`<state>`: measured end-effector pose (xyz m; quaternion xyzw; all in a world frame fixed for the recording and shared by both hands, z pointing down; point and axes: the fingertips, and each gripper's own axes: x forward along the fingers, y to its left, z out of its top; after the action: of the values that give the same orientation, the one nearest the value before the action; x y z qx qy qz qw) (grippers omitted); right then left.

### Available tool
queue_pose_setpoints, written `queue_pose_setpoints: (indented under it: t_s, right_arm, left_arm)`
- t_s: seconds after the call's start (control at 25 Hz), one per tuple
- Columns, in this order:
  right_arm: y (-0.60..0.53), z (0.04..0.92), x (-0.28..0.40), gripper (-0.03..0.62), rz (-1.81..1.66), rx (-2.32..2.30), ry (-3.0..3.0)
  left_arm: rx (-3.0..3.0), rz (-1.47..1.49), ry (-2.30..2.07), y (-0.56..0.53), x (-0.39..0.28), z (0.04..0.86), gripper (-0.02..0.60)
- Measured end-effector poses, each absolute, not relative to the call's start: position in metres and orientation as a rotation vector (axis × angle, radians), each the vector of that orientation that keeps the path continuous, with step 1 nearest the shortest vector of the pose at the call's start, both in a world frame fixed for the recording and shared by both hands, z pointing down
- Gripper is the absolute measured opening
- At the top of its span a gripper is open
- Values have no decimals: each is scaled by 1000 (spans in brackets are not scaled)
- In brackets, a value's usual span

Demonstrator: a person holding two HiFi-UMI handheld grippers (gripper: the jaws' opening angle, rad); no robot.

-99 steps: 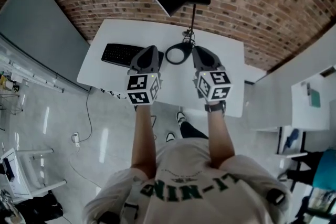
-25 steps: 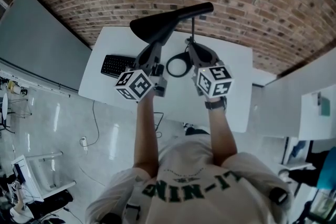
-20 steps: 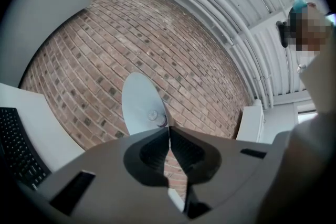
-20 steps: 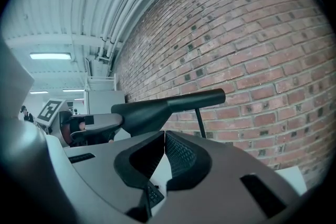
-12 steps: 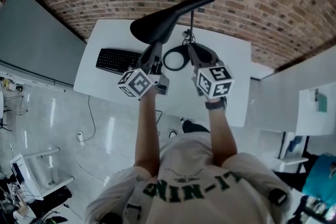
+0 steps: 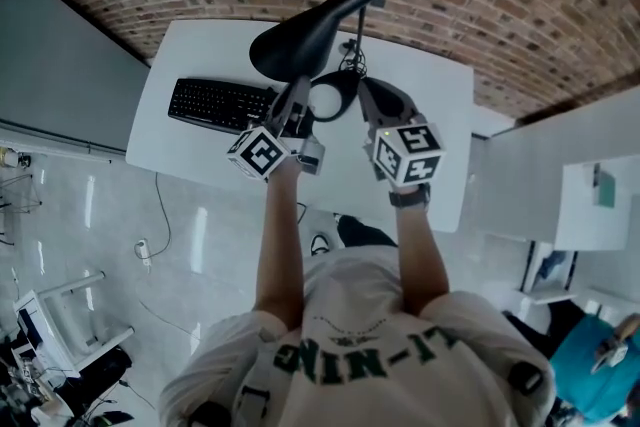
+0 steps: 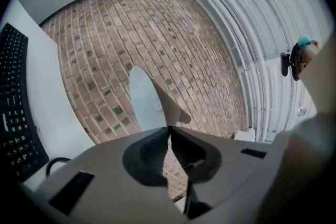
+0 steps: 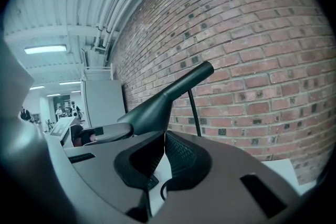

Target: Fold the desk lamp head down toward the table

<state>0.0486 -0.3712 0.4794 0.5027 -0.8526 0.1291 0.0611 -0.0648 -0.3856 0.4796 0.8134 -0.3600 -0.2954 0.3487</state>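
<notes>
Left gripper (image 7: 168, 128), jaws just easing apart, pinches lamp head (image 6: 300, 43) rim; right gripper (image 8: 164, 135) closed, empty

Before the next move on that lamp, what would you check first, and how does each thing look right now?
1. Left gripper on lamp head rim: ok; the rim is between its jaws, which have just been opening.
2. Right gripper empty: ok; jaws together.
3. Fold finished, lamp head down at table: not ok; it slants above it.
4. Keyboard out of the head's way: cannot tell.
</notes>
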Motion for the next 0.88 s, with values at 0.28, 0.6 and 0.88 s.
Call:
queue_pose_setpoints:
  t_s: [0.28, 0.6, 0.88]
  right_arm:
    - [-375, 492, 56, 5, 418, 1511, -2556]
    - [-385, 506, 77, 5, 454, 1534, -2526]
    - [-392, 512, 101, 5, 473, 1571, -2499]
  left_arm:
    - [1988, -821, -858, -392, -51, 509, 20]
    - [1935, -935, -698, -402, -28, 525, 23]
    - [1866, -1034, -579, -410, -6, 538, 23]
